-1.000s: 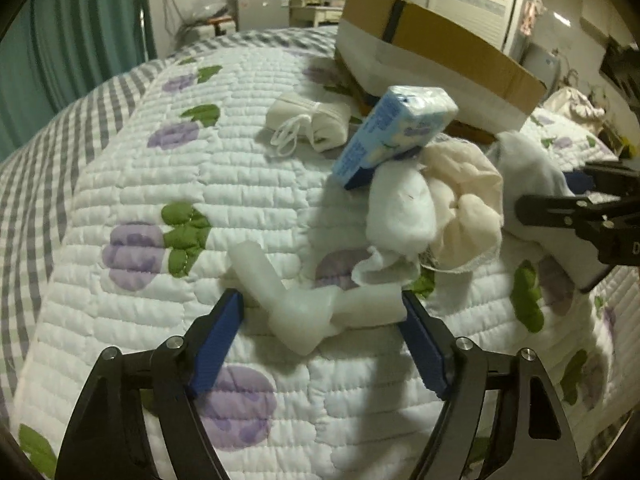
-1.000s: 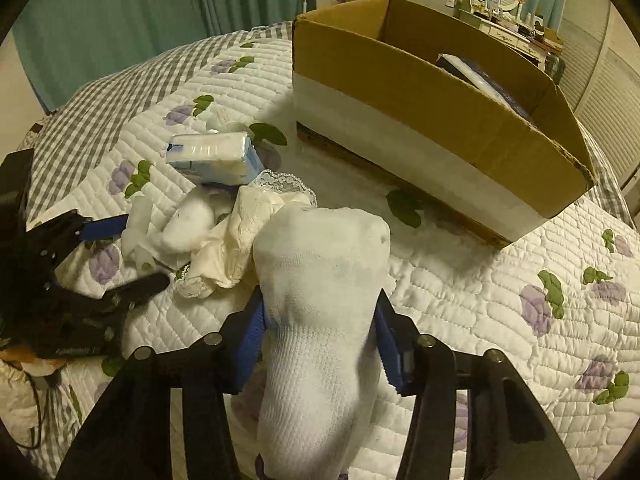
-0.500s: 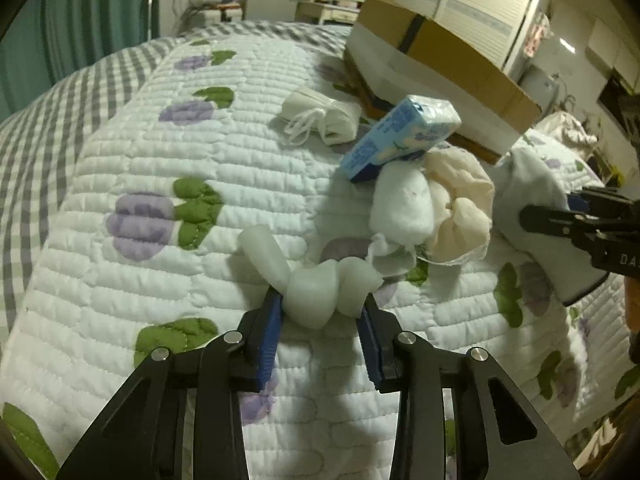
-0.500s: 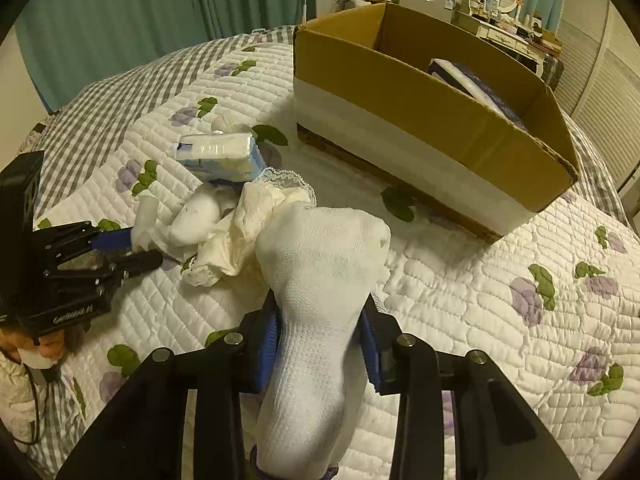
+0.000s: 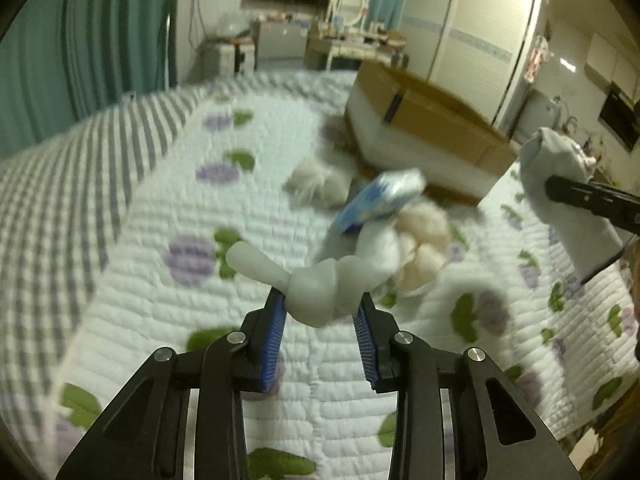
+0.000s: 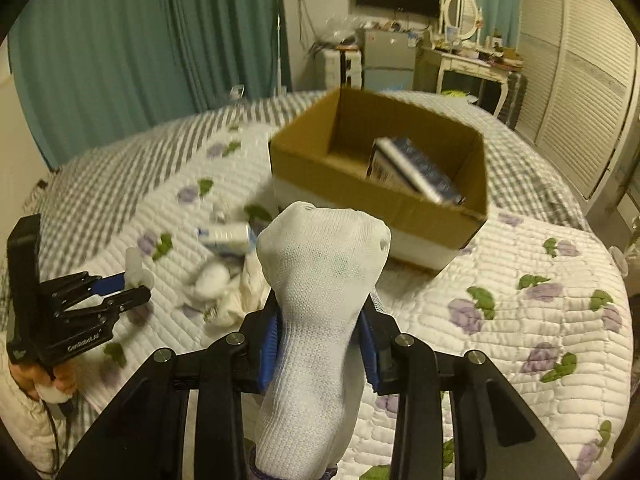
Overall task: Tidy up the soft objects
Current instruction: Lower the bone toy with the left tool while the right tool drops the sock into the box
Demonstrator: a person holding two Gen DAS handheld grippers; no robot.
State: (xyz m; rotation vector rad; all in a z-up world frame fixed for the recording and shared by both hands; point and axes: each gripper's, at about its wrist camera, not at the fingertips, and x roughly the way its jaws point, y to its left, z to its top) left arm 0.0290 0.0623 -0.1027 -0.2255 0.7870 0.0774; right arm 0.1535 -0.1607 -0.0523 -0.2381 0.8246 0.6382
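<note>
White sock (image 6: 320, 280) between hand-held gripper (image 6: 320, 332) fingers.

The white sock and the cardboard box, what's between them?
Only bare quilt, as the right wrist view shows. The white sock sits pinched in the right gripper, short of the cardboard box.

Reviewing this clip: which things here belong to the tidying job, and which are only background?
Job:
left gripper shut on a knotted white sock
right gripper shut on a white sock
cardboard box
tissue pack
cream cloth

Background:
quilt
curtain
mirror
</note>
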